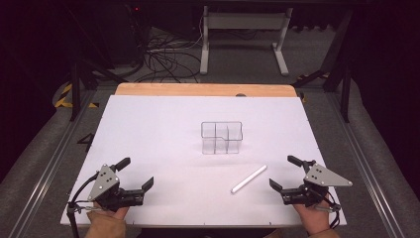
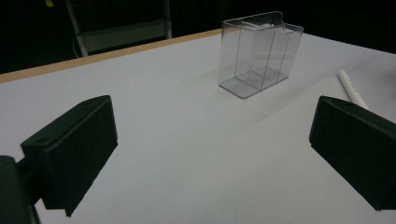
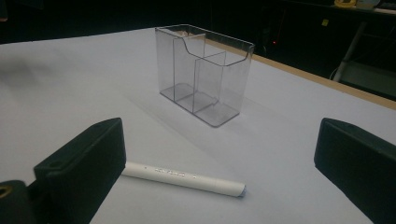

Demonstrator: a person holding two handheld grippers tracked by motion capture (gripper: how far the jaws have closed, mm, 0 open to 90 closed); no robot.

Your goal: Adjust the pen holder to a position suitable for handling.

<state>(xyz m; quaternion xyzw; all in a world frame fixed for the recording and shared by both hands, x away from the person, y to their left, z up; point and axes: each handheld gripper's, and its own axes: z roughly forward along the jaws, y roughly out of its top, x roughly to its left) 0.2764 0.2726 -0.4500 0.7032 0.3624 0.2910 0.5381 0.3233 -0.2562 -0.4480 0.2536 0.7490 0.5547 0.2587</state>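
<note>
A clear plastic organiser (image 1: 221, 137) with several compartments stands upright near the middle of the white board (image 1: 148, 129); it also shows far ahead in the left gripper view (image 2: 259, 53) and closer in the right gripper view (image 3: 203, 72). A white pen (image 1: 248, 179) lies flat between the organiser and my right gripper (image 1: 285, 172), and its tip shows past the right jaw in the left gripper view (image 2: 351, 87). In the right gripper view the pen (image 3: 184, 178) lies just in front of the jaws. My left gripper (image 1: 135, 171) rests at the near left. Both grippers stand open and empty.
The board lies on a wooden tabletop (image 1: 198, 89) whose far edge shows beyond it. Cables (image 1: 163, 59) and a white table frame (image 1: 242, 34) are on the floor behind. Metal rails (image 1: 49, 158) run along both sides.
</note>
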